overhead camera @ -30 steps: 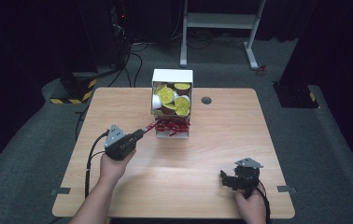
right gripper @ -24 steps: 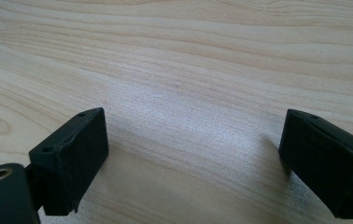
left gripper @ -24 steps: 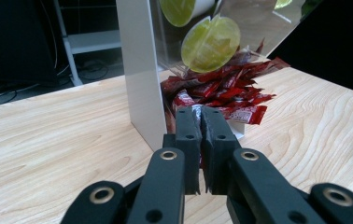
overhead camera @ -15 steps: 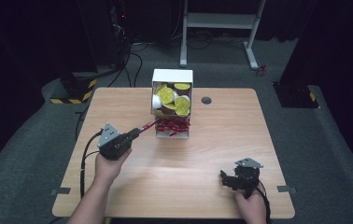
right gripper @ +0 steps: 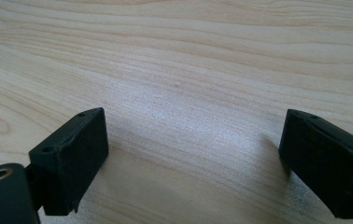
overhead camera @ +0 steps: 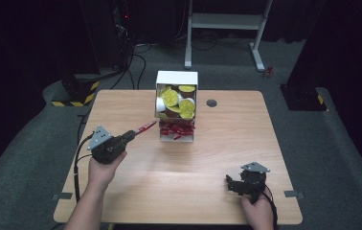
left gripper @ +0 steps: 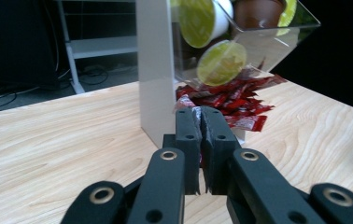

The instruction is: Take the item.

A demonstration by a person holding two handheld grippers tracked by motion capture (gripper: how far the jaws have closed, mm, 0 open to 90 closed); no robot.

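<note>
A white dispenser box (overhead camera: 176,79) stands at the far middle of the wooden table (overhead camera: 193,167). Its clear bin holds yellow-lidded pods (overhead camera: 171,97), and a pile of red sachets (overhead camera: 177,129) lies in its base. My left gripper (overhead camera: 132,135) is at the left of the box, shut on one red sachet (overhead camera: 145,127) that sticks out toward the pile. In the left gripper view the jaws pinch the sachet's crimped edge (left gripper: 196,115), with the pile (left gripper: 233,100) and pods (left gripper: 221,63) just beyond. My right gripper (overhead camera: 236,184) rests open at the front right, with bare table (right gripper: 188,56) between its jaws.
A round cable hole (overhead camera: 211,103) sits to the right of the box. Beyond the far edge stand a white metal frame (overhead camera: 227,21) and a yellow-black striped block (overhead camera: 81,88) on the floor. Bare tabletop lies between the two hands.
My left gripper has drawn back to the left and slightly up, away from the box, carrying the red sachet with it. The right gripper has not moved.
</note>
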